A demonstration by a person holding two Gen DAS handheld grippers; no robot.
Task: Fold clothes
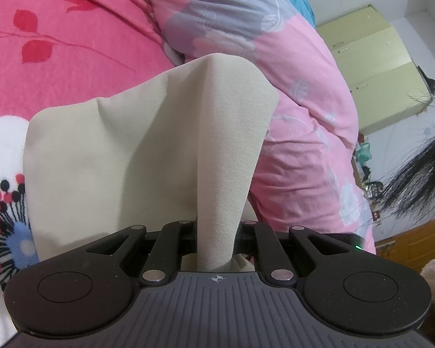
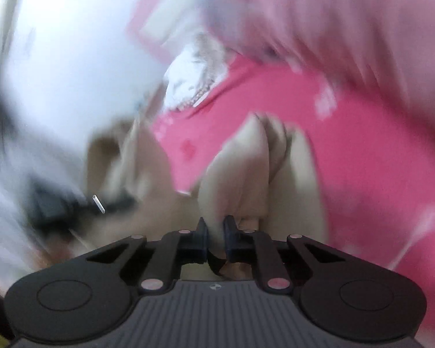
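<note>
- Jaws of the left gripper [image 1: 216,232] are seen clamped on a pinched ridge of the beige garment [image 1: 148,145], at the lower centre of the left wrist view.
- From that grip the beige cloth is drawn up into a tall fold through the middle of the frame, while the rest of it is spread out to the left over the bed.
- The bed is covered by a pink floral blanket [image 1: 72,29], seen across the upper left and left edge of the frame.
- A lighter pink quilt with grey and white flowers [image 1: 298,110] is heaped to the right of the garment, touching its far edge.
- A pale yellow cabinet [image 1: 377,66] is seen at the upper right, and dark hair [image 1: 420,171] enters from the right edge.
- Jaws of the right gripper [image 2: 216,232] are seen nearly together, with bunched folds of the same beige cloth [image 2: 246,174] between them and rising just beyond; the right wrist view is heavily blurred.
- Pink bedding [image 2: 348,145] fills the right of that frame; the white mass at the upper left cannot be identified.
</note>
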